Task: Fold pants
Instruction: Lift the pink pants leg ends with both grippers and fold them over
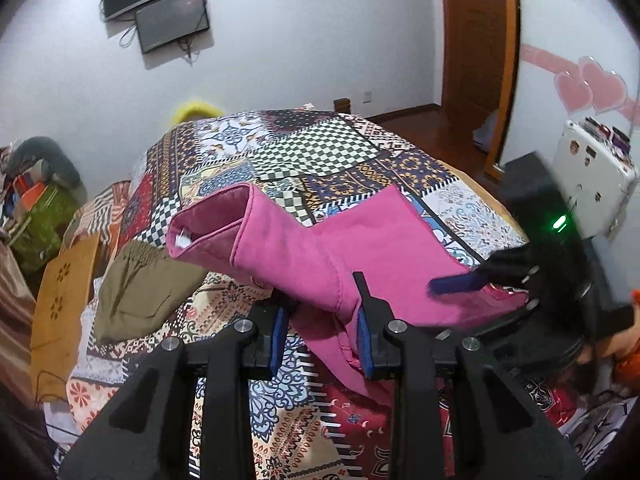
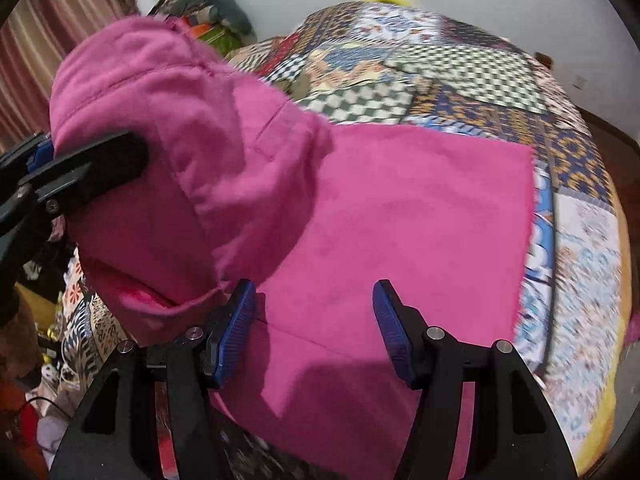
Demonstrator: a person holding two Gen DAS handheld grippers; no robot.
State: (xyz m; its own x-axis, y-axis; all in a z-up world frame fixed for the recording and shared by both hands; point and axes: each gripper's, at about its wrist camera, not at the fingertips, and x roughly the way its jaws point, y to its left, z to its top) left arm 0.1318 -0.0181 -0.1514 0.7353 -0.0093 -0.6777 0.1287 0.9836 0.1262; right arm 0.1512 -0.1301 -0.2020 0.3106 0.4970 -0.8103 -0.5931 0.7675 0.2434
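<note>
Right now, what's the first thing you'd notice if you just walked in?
The bright pink pants, lifted off the patchwork quilt in the middle. The left gripper pinches their bunched part, while the right gripper hangs over the flat part, jaws apart. Olive-brown pants lie to the left.

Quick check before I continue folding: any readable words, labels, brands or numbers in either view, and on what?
None can be read.
White case: stickers, too small to read.
Pink pants: white tag inside the open end, no legible print.
Wall screens: dark, no text.
Patterned bedspread: motifs only.
</note>
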